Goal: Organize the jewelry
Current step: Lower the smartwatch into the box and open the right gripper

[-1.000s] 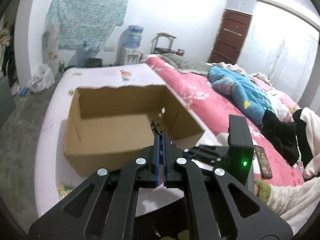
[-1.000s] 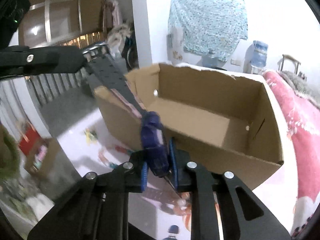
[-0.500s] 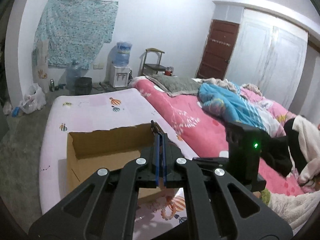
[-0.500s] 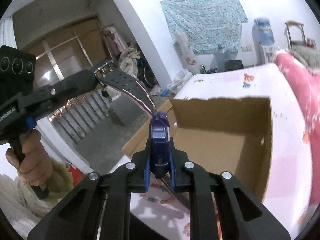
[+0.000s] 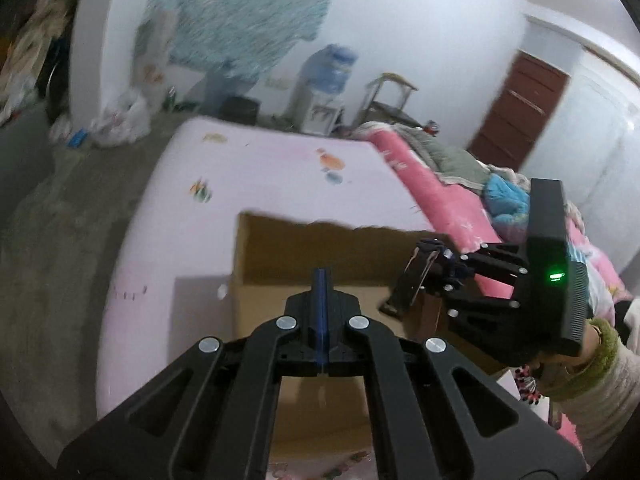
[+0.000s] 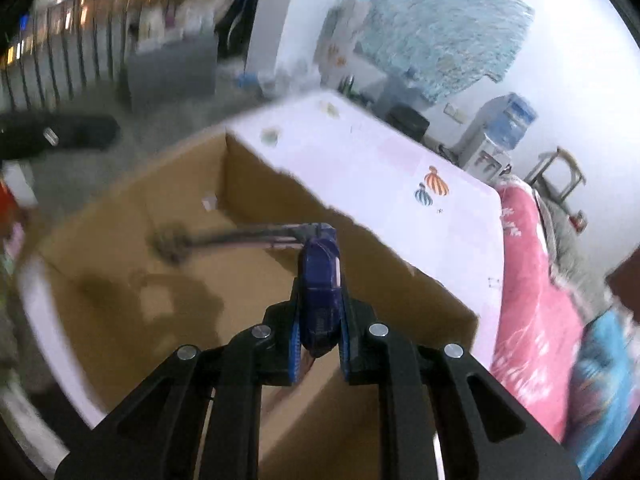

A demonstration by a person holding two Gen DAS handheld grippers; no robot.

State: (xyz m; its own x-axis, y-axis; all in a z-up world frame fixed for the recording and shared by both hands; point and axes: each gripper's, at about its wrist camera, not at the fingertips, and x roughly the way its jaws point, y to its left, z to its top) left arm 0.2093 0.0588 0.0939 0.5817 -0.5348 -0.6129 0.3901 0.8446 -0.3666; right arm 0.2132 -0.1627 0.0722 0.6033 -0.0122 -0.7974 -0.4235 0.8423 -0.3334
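My right gripper [image 6: 320, 312] is shut on a blue wristwatch [image 6: 320, 280]; its dark strap [image 6: 240, 236] swings out blurred to the left, above the open cardboard box [image 6: 160, 184]. In the left wrist view the right gripper [image 5: 448, 268] shows at right, holding the watch with the strap [image 5: 412, 280] hanging over the box [image 5: 280, 240]. My left gripper [image 5: 322, 292] is shut with nothing between its pads, in front of the box's near wall.
The box stands on a pink sheet with balloon prints [image 5: 248, 168]. A pink quilt with piled clothes [image 5: 456, 200] lies to the right. A beaded bracelet [image 5: 526, 380] lies by the person's sleeve. A water dispenser [image 5: 328, 76] and chair stand at the far wall.
The left gripper let go of the watch strap and swung left. The right gripper carried the watch over the box, the strap now swinging free.
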